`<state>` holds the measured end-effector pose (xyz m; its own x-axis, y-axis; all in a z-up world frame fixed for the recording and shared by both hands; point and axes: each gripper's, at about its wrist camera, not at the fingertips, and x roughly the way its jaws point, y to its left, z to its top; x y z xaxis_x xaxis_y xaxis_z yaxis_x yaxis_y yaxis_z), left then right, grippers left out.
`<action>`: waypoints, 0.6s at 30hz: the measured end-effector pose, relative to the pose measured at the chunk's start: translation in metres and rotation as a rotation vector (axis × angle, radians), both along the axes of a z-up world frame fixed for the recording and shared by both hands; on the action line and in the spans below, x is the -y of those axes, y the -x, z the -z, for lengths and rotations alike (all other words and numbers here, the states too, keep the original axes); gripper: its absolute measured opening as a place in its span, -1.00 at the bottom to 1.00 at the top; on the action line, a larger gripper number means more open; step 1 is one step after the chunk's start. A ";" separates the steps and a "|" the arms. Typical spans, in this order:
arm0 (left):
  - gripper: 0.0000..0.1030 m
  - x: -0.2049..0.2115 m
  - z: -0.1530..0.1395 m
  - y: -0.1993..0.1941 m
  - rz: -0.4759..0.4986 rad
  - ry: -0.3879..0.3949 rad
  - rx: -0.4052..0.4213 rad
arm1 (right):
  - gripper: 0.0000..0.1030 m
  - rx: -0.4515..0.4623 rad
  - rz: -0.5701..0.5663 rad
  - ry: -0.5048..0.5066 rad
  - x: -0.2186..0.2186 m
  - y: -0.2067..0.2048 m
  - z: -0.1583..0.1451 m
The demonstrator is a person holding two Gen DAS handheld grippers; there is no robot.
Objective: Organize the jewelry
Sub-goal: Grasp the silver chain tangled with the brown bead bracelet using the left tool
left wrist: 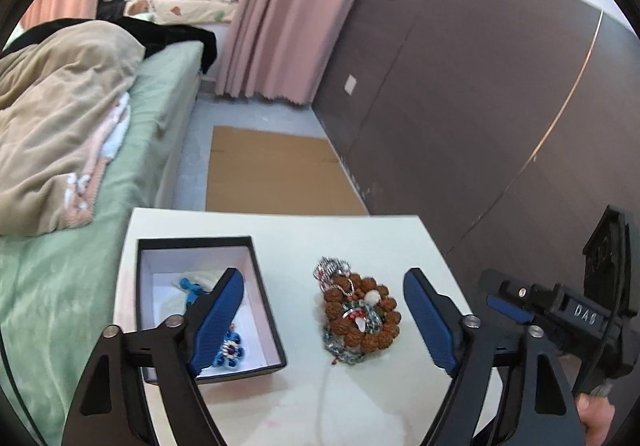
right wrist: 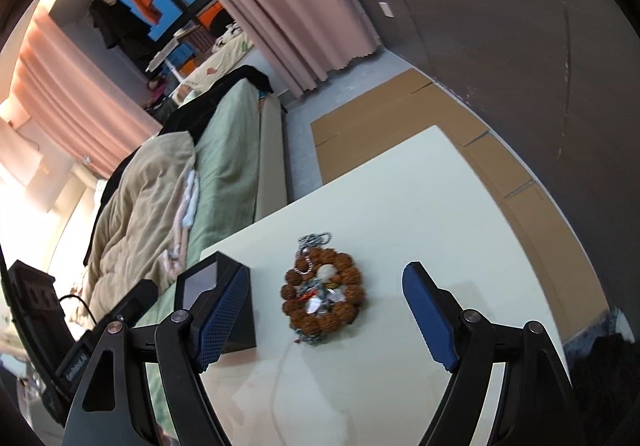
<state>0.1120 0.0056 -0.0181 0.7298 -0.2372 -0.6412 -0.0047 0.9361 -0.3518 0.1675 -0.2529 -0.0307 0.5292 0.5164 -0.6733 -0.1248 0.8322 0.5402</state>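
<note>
Both grippers wide apart, holding nothing, above the table [left wrist: 360,230].
The bead pile [left wrist: 358,316] lies on the table between the left gripper [left wrist: 326,320] fingers; ahead of the right gripper [right wrist: 324,312] too. Box [left wrist: 260,286] with blue pieces [left wrist: 228,352] sits behind the left finger.

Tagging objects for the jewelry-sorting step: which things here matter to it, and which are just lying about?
Job: bead bracelet pile, black box, blue jewelry inside it, left gripper, right gripper.
Lying about: bed, beige blanket, pink curtain, cardboard.
</note>
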 end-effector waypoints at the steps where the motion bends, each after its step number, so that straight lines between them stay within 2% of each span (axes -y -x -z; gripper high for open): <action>1: 0.50 0.003 0.001 -0.003 0.010 -0.003 -0.009 | 0.55 -0.006 0.006 -0.010 0.003 -0.002 0.001; 5: 0.43 0.017 0.002 -0.019 0.030 -0.018 -0.069 | 0.55 -0.042 0.025 -0.041 0.011 -0.012 0.009; 10: 0.26 0.034 0.005 -0.046 0.044 -0.094 -0.150 | 0.52 -0.098 0.037 -0.040 0.018 -0.026 0.020; 15: 0.05 0.040 0.014 -0.073 0.037 -0.087 -0.231 | 0.52 -0.125 0.060 -0.033 0.031 -0.036 0.025; 18: 0.02 0.049 0.022 -0.088 0.046 -0.112 -0.270 | 0.52 -0.147 0.070 -0.057 0.040 -0.043 0.030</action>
<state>0.1996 -0.0437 -0.0400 0.5191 -0.1831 -0.8349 -0.0404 0.9704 -0.2379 0.2109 -0.2933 -0.0604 0.4634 0.5214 -0.7165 0.0163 0.8034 0.5952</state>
